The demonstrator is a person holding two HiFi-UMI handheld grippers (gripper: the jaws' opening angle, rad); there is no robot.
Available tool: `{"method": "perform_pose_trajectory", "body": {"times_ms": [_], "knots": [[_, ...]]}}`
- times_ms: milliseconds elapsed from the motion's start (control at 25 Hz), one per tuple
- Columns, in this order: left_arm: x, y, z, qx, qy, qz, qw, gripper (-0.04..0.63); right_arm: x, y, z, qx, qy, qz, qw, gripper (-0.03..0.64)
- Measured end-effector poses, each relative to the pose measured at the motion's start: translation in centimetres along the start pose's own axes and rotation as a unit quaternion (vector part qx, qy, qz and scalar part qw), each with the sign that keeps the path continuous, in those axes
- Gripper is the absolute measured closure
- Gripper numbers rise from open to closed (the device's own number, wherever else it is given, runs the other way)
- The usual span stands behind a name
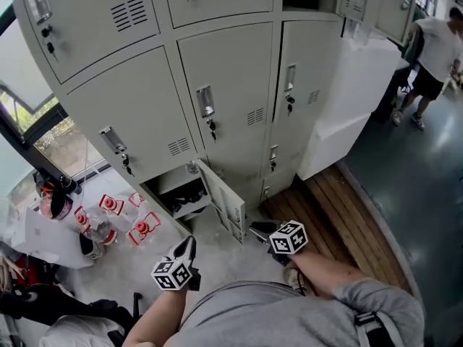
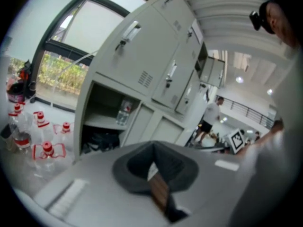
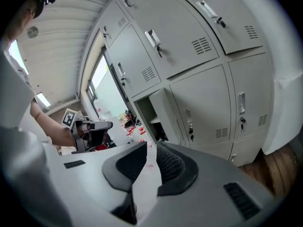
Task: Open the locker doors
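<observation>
Grey lockers (image 1: 224, 85), one bottom door (image 1: 226, 202) swung open, left hand-held gripper (image 1: 187, 246) closed and empty, right hand-held gripper (image 1: 259, 230) slightly parted, empty.

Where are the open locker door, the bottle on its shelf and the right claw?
open locker door (image 1: 225, 205): head view, on the inner face of the door.
bottle (image 2: 122, 112): left gripper view, on its clear body.
right claw (image 3: 151, 148): right gripper view, in the gap between its fingertips.
</observation>
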State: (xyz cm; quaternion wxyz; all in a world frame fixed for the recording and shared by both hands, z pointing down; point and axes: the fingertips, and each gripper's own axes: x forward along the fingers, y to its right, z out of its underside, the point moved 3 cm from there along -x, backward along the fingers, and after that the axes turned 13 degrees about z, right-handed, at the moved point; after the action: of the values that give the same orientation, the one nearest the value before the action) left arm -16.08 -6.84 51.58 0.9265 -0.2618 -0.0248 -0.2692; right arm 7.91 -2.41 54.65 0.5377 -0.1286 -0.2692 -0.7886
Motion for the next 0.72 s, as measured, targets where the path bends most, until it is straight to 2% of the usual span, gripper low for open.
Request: {"method": "perform_pose_trajectory", "body": {"times_ms": [240, 440, 600, 720], "knots": [[2.8, 5.8, -9.1, 0.061, 0.044, 0.041, 0.9963, 0.591, -4.5, 2.8, -7.2, 0.027, 0.089, 0.021, 0.995, 0.570], [5.0, 11.9, -16.6, 0.120, 0.078, 0.084, 0.9860, 0.591, -9.7, 5.3, -14.5, 0.038, 0.168, 0.040, 0.984, 0.589], [6.5, 16.0, -20.1, 0.166, 0.082, 0.096, 0.9779, 0.591, -13.4, 6.7, -19.3, 0.016, 0.211, 0.043, 0.976, 0.601], [8.9, 18.9, -21.6, 0.169, 0.091, 0.089, 0.9774, 0.591, -16.0, 8.6, -22.4, -0.006, 0.230, 0.030, 0.973, 0.607]]}}
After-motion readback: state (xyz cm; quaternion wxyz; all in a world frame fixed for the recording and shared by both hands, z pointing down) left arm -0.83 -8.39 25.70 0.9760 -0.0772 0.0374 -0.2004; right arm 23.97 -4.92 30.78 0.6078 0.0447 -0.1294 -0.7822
